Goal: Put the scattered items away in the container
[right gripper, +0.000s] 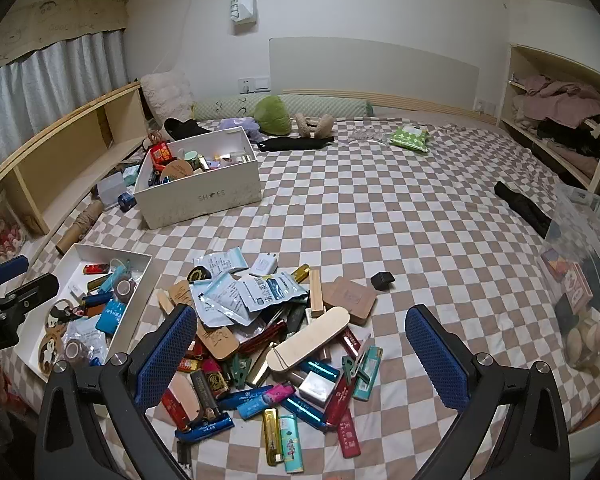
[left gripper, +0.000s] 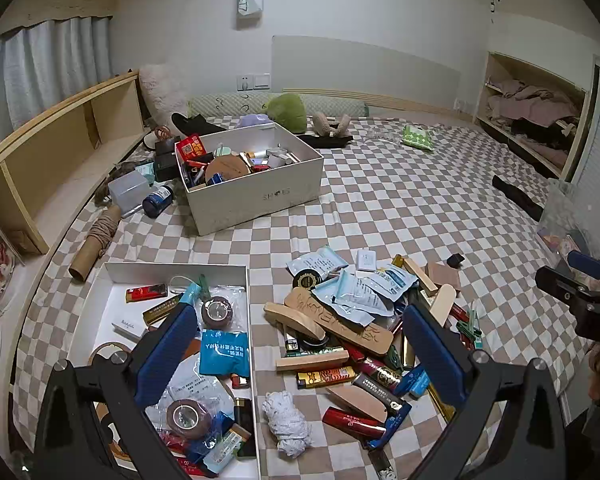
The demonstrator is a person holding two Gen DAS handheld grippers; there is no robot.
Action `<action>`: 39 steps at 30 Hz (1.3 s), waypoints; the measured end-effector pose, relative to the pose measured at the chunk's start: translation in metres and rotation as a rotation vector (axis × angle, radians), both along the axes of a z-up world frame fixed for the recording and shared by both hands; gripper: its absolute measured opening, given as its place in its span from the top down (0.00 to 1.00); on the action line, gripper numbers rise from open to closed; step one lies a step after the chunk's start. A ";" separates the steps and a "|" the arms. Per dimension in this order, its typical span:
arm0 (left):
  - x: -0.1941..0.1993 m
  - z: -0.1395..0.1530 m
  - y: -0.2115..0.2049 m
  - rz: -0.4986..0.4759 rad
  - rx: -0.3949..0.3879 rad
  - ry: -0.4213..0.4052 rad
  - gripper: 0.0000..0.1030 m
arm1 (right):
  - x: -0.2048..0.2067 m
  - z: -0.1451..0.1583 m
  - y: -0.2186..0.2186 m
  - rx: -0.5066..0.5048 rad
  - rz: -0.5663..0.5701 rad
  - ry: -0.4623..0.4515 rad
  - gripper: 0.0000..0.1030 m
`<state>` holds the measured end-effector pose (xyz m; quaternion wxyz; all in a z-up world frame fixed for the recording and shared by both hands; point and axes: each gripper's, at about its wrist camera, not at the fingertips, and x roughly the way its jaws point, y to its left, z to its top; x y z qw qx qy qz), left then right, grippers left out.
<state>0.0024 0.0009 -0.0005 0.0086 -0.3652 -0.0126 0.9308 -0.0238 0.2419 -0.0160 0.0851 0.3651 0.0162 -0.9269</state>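
Note:
A pile of scattered items lies on the checkered bed: wooden pieces, lighters, blue sachets, small boxes. It also shows in the right wrist view. A shallow white tray, partly filled with tape rolls and packets, sits left of the pile; it shows in the right wrist view too. My left gripper is open and empty, hovering over the tray's right wall and the pile. My right gripper is open and empty above the pile. A white wad lies near the tray.
A white shoe box full of items stands farther back left. A clear plastic bin with items is at the right edge. Plush toys, a green packet and black cloth lie on the bed. Wooden shelves line both sides.

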 end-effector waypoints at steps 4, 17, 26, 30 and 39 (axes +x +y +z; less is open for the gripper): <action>0.000 -0.001 0.000 0.001 -0.002 -0.006 0.00 | 0.000 -0.002 -0.002 0.005 0.001 -0.004 0.00; 0.001 0.000 0.001 -0.008 -0.008 -0.010 0.00 | 0.001 -0.002 -0.001 0.003 0.005 -0.011 0.00; 0.001 0.001 0.002 -0.015 -0.009 -0.009 0.00 | 0.001 -0.002 -0.002 0.004 0.007 -0.016 0.00; 0.002 0.001 0.002 -0.015 -0.008 -0.010 0.00 | 0.002 -0.002 -0.002 0.002 0.007 -0.018 0.00; 0.002 0.000 0.003 -0.016 -0.011 -0.009 0.00 | 0.003 -0.002 0.000 0.000 0.010 -0.023 0.00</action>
